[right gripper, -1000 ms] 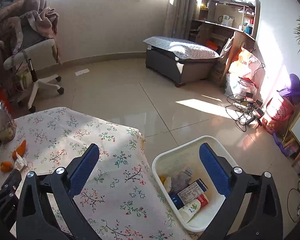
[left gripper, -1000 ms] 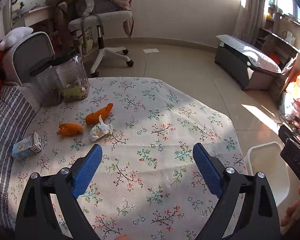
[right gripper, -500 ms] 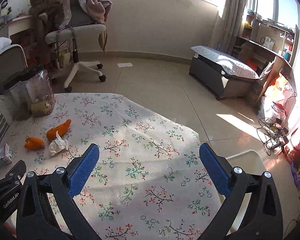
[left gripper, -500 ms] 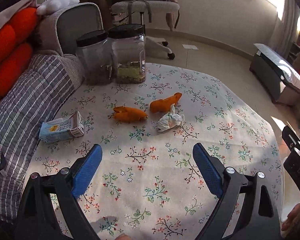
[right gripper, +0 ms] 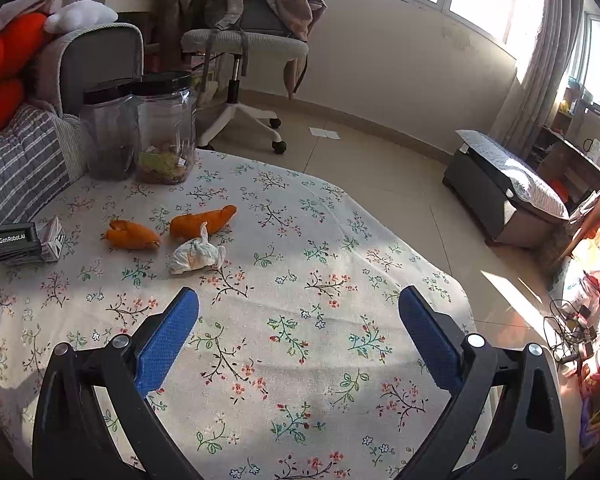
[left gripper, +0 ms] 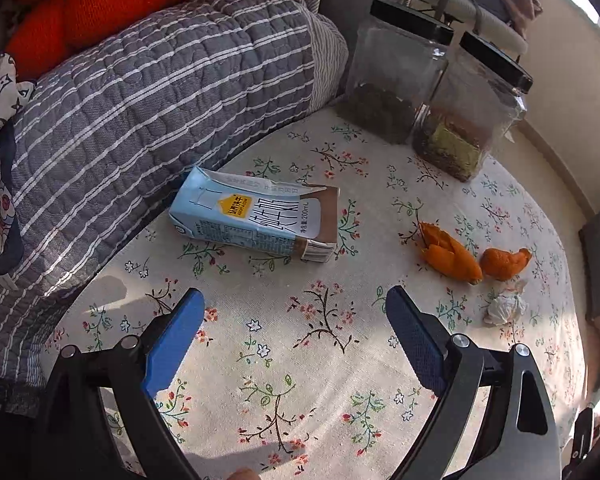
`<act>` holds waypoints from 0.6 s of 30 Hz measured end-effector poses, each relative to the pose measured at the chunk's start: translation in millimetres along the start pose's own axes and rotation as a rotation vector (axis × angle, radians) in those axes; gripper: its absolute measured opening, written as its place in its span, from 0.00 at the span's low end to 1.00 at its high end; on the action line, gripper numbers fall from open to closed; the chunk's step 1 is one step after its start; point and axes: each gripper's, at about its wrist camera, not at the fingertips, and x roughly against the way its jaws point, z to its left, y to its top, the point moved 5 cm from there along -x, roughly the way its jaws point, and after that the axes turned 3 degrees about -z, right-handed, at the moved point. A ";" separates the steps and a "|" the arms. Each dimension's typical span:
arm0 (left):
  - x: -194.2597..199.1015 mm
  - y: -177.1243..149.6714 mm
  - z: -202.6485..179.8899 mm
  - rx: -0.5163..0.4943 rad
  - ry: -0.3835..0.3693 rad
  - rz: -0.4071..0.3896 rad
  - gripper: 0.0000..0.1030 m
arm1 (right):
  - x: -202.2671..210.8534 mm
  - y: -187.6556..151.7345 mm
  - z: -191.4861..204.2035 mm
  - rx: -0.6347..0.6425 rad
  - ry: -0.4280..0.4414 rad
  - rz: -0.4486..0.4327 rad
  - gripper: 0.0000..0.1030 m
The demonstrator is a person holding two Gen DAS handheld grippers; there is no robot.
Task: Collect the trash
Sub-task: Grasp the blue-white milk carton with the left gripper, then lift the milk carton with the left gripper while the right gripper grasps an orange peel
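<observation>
A light blue milk carton (left gripper: 256,220) lies on its side on the floral tablecloth (left gripper: 320,360), just ahead of my open, empty left gripper (left gripper: 296,324). Two orange peels (left gripper: 450,254) (left gripper: 504,262) and a crumpled white tissue (left gripper: 504,308) lie to its right. In the right wrist view the peels (right gripper: 134,236) (right gripper: 202,220) and tissue (right gripper: 196,256) lie ahead and left of my open, empty right gripper (right gripper: 300,320). The carton's end (right gripper: 54,238) shows at the left, partly hidden by the left gripper's body (right gripper: 8,240).
Two clear jars with black lids (left gripper: 392,80) (left gripper: 472,116) stand at the table's far edge. A striped grey cushion (left gripper: 120,100) and red pillows (left gripper: 80,12) border the table's left side. An office chair (right gripper: 244,48) and a low bench (right gripper: 508,188) stand on the floor beyond.
Both grippers have swung left, away from the white bin, which has left view. The left gripper has moved in close to the milk carton. Both stay open.
</observation>
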 end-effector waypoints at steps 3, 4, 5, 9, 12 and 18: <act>-17.2 14.3 18.0 0.126 0.021 0.025 0.87 | -5.1 -3.7 3.7 0.012 0.009 0.016 0.93; -22.7 19.1 23.2 0.174 0.026 0.035 0.87 | -6.8 -5.4 4.6 0.016 0.010 0.021 0.93; -28.3 23.8 27.9 0.226 0.025 0.048 0.87 | -9.0 -6.4 5.2 0.020 0.011 0.026 0.93; -51.6 41.8 40.6 0.403 0.037 0.099 0.87 | -15.3 -9.6 5.8 0.023 0.014 0.045 0.93; -65.5 51.8 40.9 0.453 0.072 0.118 0.89 | -21.4 -11.0 6.5 0.022 0.021 0.058 0.93; -91.3 56.9 27.8 0.394 0.139 0.175 0.89 | -28.0 -15.6 12.7 0.043 0.041 0.080 0.93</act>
